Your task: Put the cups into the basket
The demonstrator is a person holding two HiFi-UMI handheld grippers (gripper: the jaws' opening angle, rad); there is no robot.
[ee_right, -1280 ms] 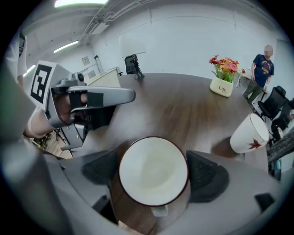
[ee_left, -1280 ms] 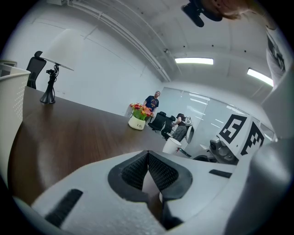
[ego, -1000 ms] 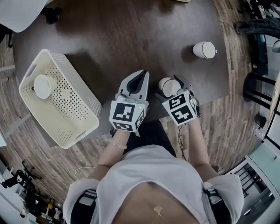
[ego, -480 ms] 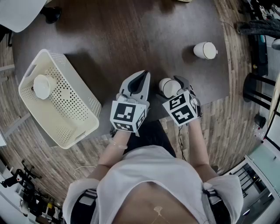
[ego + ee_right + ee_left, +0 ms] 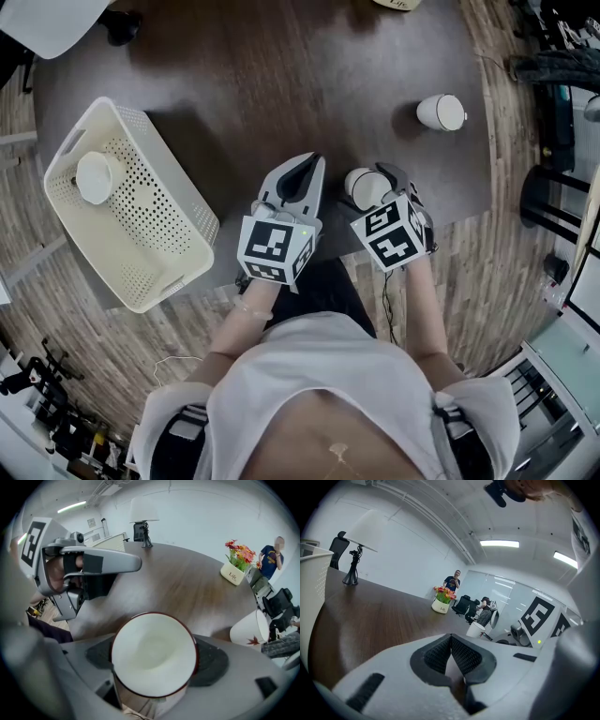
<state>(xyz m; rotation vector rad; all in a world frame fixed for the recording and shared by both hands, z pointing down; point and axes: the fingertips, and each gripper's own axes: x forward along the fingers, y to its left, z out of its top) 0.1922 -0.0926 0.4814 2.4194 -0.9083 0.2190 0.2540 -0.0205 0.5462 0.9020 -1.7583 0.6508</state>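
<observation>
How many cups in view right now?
3. One cup in the basket; a second cup in the right gripper; a third cup on the table, far right. None seem hidden.

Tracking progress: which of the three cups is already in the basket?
The cup inside the white basket; another is in the right gripper, the third on the table.

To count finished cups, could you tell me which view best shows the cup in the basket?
The head view, looking down into the basket onto the cup. The left gripper view shows only the basket's wall; the right gripper view, only its far side.
</observation>
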